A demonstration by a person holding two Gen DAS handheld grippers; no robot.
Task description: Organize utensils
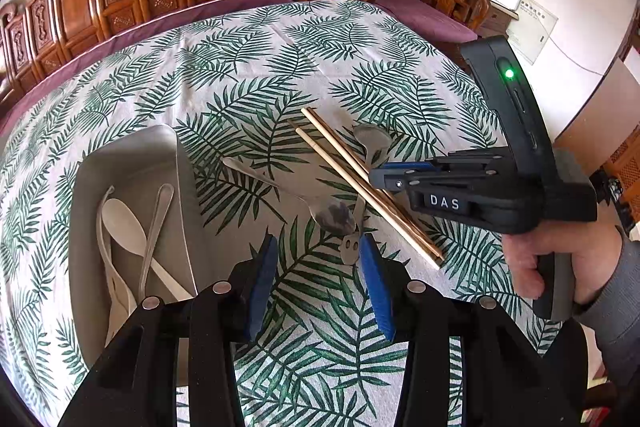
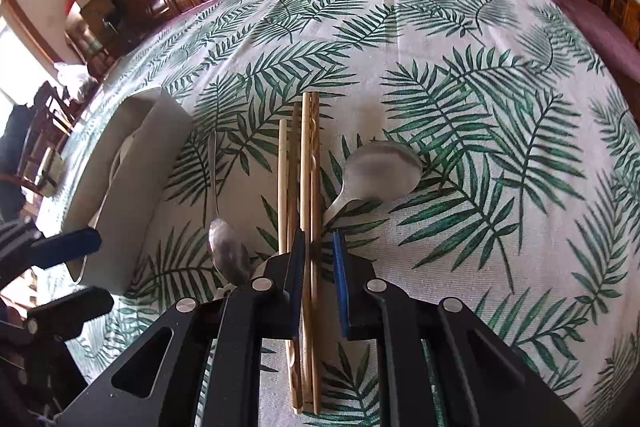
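Observation:
Several bamboo chopsticks (image 2: 308,167) lie side by side on the leaf-print tablecloth. My right gripper (image 2: 318,235) straddles their near ends, and a gap shows between them and the right pad, so it is open. From the left wrist, the right gripper (image 1: 382,179) sits low over the chopsticks (image 1: 344,155). A small metal spoon (image 1: 288,191) and a large metal spoon (image 1: 370,141) lie beside them. My left gripper (image 1: 319,239) hangs open over the cloth with nothing between its pads. The large spoon's handle end is next to its right pad.
A grey tray (image 1: 168,155) on the left holds a white spoon (image 1: 124,223) and a metal spoon (image 1: 156,227). The tray's wall (image 2: 132,187) stands left of the small spoon (image 2: 228,251). Carved wooden chairs line the far table edge. A person's hand holds the right gripper.

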